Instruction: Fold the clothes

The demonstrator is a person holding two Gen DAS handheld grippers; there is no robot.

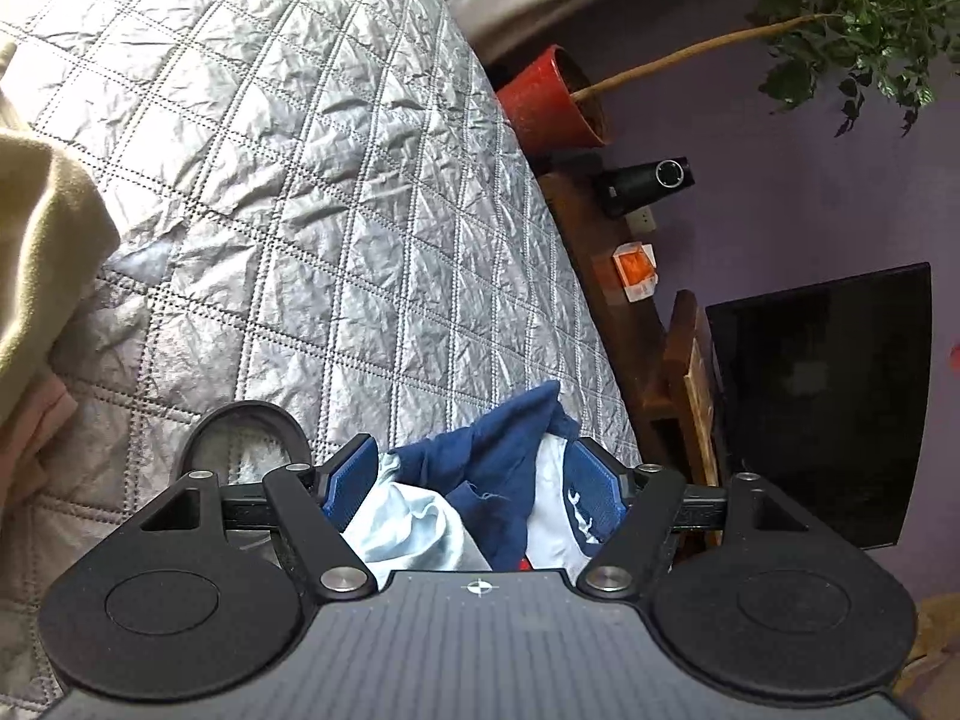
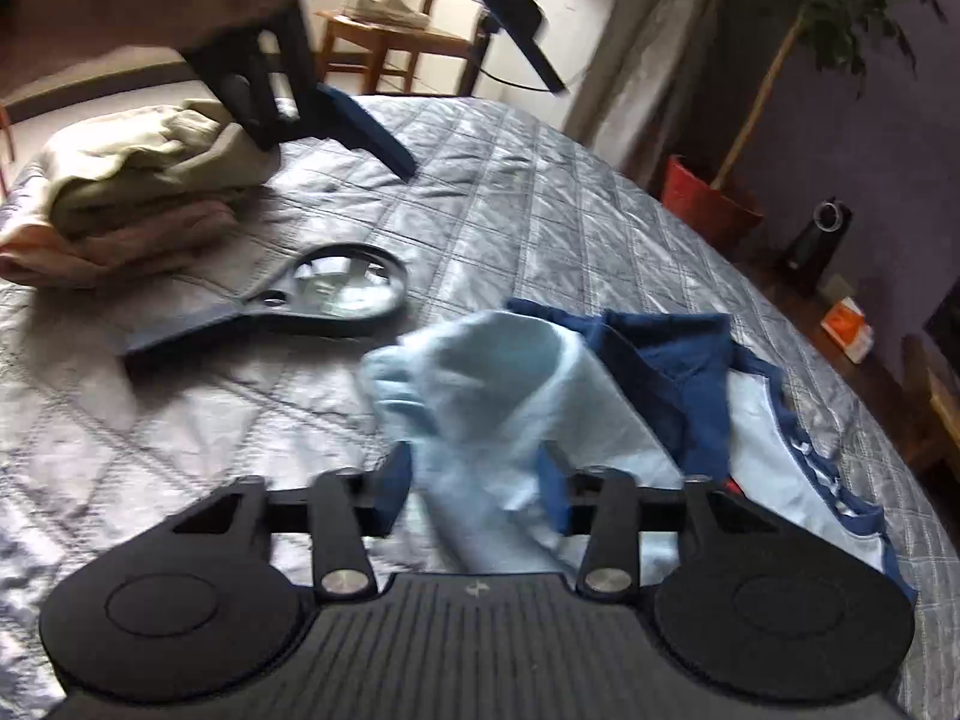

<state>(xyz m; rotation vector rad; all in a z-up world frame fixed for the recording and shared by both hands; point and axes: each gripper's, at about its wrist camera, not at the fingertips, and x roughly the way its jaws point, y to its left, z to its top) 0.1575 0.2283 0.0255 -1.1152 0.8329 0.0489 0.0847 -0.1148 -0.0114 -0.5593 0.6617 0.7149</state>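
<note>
On the grey quilted bedspread (image 2: 540, 222) lies the garment I am folding, a light blue and navy shirt (image 2: 678, 372), crumpled near the edge of the bed closest to me. My right gripper (image 2: 474, 480) has a bunched fold of its pale blue cloth between the fingers (image 2: 393, 489); the pads sit close on either side of the fabric and look to be pinching it, with the cloth rising in a loose hump above them, though the picture is blurred. My left gripper (image 1: 474, 480) stands wide, its blue pads (image 1: 351, 471) well apart, and the same shirt (image 1: 498, 468) is heaped between them, navy on top and pale blue beneath; the right-hand pad seems to touch the cloth, but I cannot tell whether the left one does, so it holds nothing that I can be sure of. In the right wrist view that left gripper (image 2: 366, 138) shows at the top, hanging above the bedspread. A magnifying glass (image 2: 336, 294) with a dark frame lies flat on the quilt just beyond the shirt. Further back, a pile of folded clothes (image 2: 132, 192), cream above pink, rests on the bed. Beside the bed stand a red plant pot (image 1: 549, 99), a small black speaker (image 1: 651, 180) and a dark television screen (image 1: 828, 396) against a purple wall
</note>
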